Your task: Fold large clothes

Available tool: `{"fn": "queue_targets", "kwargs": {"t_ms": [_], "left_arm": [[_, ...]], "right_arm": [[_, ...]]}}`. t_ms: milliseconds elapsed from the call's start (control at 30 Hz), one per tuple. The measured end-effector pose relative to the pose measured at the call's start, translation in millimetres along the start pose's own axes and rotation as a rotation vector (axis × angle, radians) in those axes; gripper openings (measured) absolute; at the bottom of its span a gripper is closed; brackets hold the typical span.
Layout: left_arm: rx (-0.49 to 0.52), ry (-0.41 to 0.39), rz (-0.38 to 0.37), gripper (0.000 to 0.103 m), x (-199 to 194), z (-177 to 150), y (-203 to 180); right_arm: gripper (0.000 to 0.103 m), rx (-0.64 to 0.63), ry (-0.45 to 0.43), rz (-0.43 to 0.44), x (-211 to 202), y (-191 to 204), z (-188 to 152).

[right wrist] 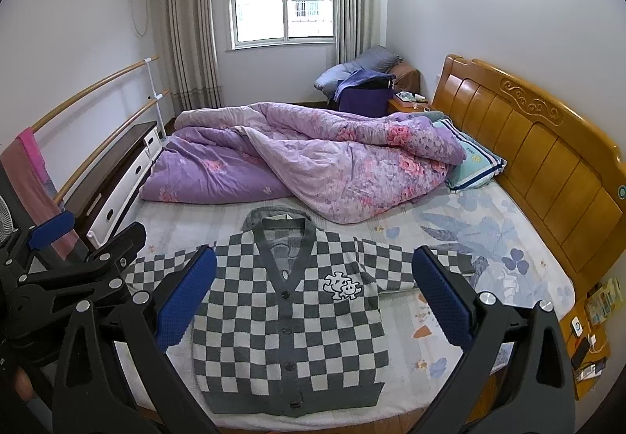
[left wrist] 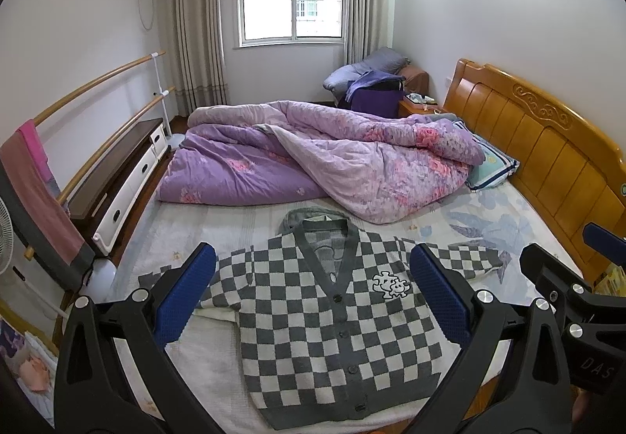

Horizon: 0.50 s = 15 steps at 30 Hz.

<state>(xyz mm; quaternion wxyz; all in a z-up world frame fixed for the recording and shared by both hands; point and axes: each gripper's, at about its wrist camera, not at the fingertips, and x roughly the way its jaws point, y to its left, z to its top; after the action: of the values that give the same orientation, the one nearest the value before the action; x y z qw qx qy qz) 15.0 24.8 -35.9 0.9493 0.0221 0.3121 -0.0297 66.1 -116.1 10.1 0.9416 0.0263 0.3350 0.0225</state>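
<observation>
**Two open grippers poised over a flat cardigan, fold not yet begun**

Most of the near half of the wide bed with a pale leaf-print sheet (right wrist: 489, 238) is given over to the work, which looks deliberate: the crumpled purple floral quilt (right wrist: 313, 160) is bunched toward the far side, and the teal-and-white striped pillow (right wrist: 473, 164) sits against the orange wooden headboard (right wrist: 547, 144), so neither crowds the folding space.

On that bare stretch lies the grey-and-white checkered knit cardigan (right wrist: 281, 320), front up, buttoned, collar toward the quilt and hem at the near edge of the mattress. Both sleeves are stretched outward to the sides, the natural starting layout for a fold, since each sleeve can be brought in over the body. Its collar lies just beside the quilt's edge; whether they touch I cannot tell.

Above it, the left gripper (left wrist: 313, 289) hangs with its blue-padded fingers (left wrist: 186, 291) spread wide apart, holding nothing. The right gripper (right wrist: 315, 291) does likewise, its pads (right wrist: 440, 297) well apart and empty. Each shows at the edge of the other's view, so they hover side by side, likely so one can take each side of the garment.

A small white puzzle-piece patch (right wrist: 343, 286) marks the chest, confirming the front faces up.
</observation>
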Motion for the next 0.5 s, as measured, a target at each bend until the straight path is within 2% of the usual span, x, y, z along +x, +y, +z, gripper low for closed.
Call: {"fn": "queue_targets", "kwargs": {"t_ms": [333, 400, 433, 500], "left_arm": [[-0.013, 0.081, -0.014, 0.099, 27.5, 9.8, 28.8], [-0.023, 0.102, -0.043, 0.099, 36.6, 11.8, 35.1], [-0.02, 0.113, -0.015, 0.099, 41.3, 13.7, 36.7], [-0.029, 0.131, -0.021, 0.099, 53.8, 13.4, 37.5]], "right_arm": [[0.096, 0.011, 0.067, -0.015, 28.2, 27.8, -2.5], [0.096, -0.014, 0.098, -0.018, 39.9, 31.3, -4.6], [0.096, -0.023, 0.112, -0.017, 45.5, 33.1, -5.0], [0.096, -0.032, 0.128, -0.014, 55.6, 35.2, -6.7]]}}
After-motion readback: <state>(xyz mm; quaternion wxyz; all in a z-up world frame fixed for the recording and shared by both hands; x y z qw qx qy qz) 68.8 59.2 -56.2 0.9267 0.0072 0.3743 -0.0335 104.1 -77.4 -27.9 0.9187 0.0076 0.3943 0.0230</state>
